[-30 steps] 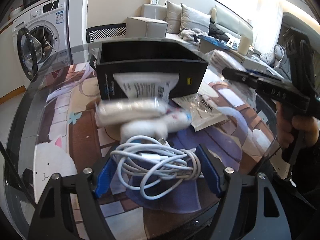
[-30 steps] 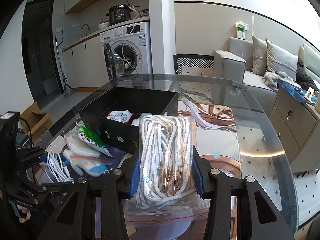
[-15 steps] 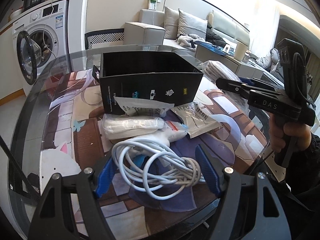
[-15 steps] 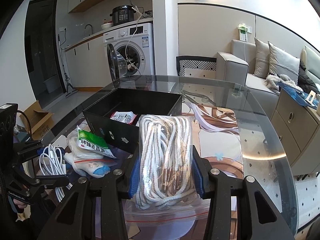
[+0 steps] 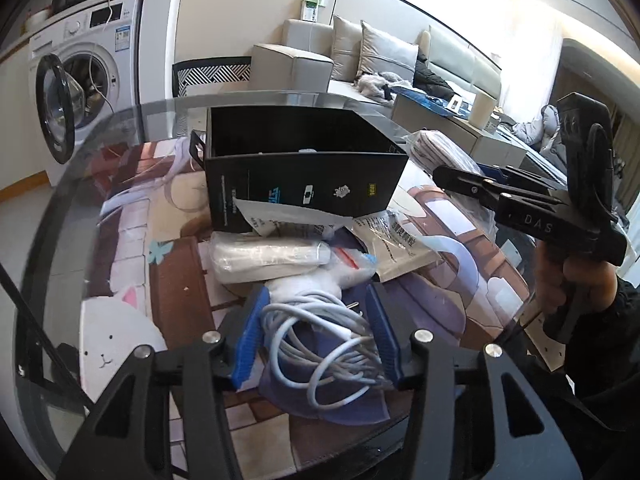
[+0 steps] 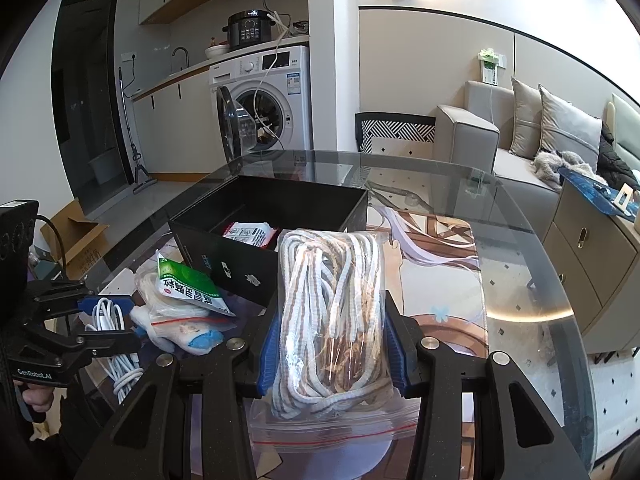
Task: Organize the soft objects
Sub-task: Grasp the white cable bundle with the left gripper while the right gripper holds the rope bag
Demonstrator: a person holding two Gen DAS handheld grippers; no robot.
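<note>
Task status, as I judge it from both wrist views: early. The black box, ahead of both sets of fingers on the glass surface, holds one small white-and-red packet; everything else I can see is outside it.

1. The bagged rope, a white-and-tan coil in a clear zip bag, sits between the right gripper fingers, which are clenched on it, just short of the box's near wall. It is not yet stowed.
2. The white cable lies bundled between the left gripper fingers. These are closing on it; the blue pads press its sides.
3. Just beyond the left fingers lies a loose pile against the box: a clear-wrapped white roll, a green-and-white sachet and a flat paper packet. All remain to be sorted.

Legible writing, largest first:
- "DAS" on the right gripper's body, seen from the left wrist.
- "GenRobot.AI" on the left gripper's body, seen from the right wrist.
- Chinese characters on the sachet and the paper packet; I cannot read them reliably.
- Small logos on the box wall, too small to read.
</note>
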